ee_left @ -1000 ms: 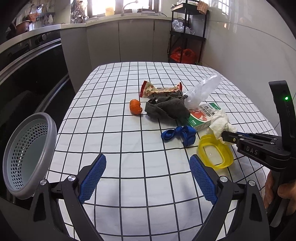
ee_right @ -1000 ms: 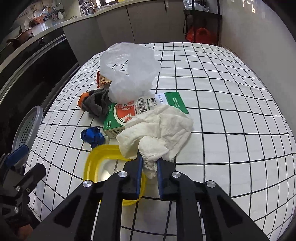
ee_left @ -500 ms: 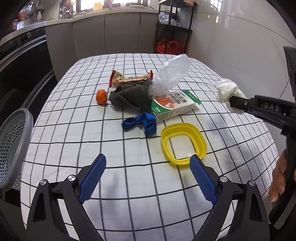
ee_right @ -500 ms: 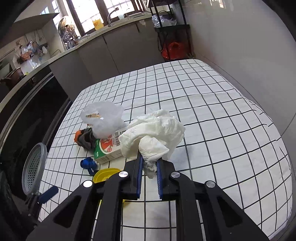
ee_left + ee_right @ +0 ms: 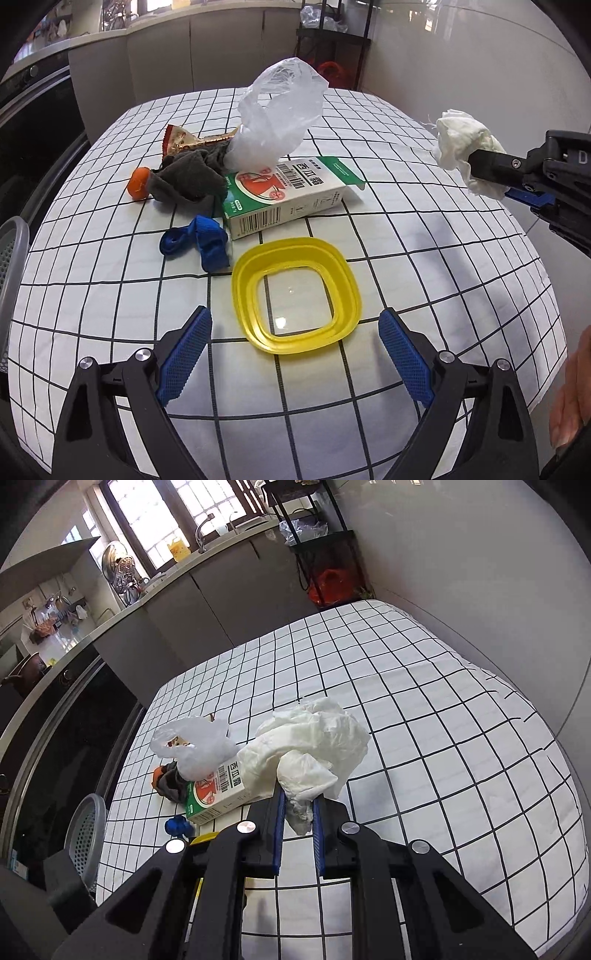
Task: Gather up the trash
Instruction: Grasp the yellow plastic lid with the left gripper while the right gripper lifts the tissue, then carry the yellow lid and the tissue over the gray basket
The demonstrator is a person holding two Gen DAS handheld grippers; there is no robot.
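Observation:
My right gripper (image 5: 299,805) is shut on a crumpled white tissue (image 5: 314,746) and holds it high above the checked table; it also shows at the right of the left wrist view (image 5: 465,151). My left gripper (image 5: 293,354) is open and empty, just in front of a yellow lid (image 5: 295,291). Behind it lie a green and white carton (image 5: 284,195), a clear plastic bag (image 5: 280,110), a grey cloth (image 5: 188,177), a blue strap (image 5: 199,243), a snack wrapper (image 5: 184,138) and a small orange fruit (image 5: 138,182).
A grey mesh basket (image 5: 86,834) stands off the table's left edge, also at the left edge of the left wrist view (image 5: 11,280). Kitchen cabinets (image 5: 221,587) and a black shelf rack (image 5: 325,554) stand beyond the table. A wall runs along the right.
My right gripper has lifted the tissue off the table and kept rising. My left gripper has swung right, now facing the yellow lid, with the basket slipping to the frame's edge.

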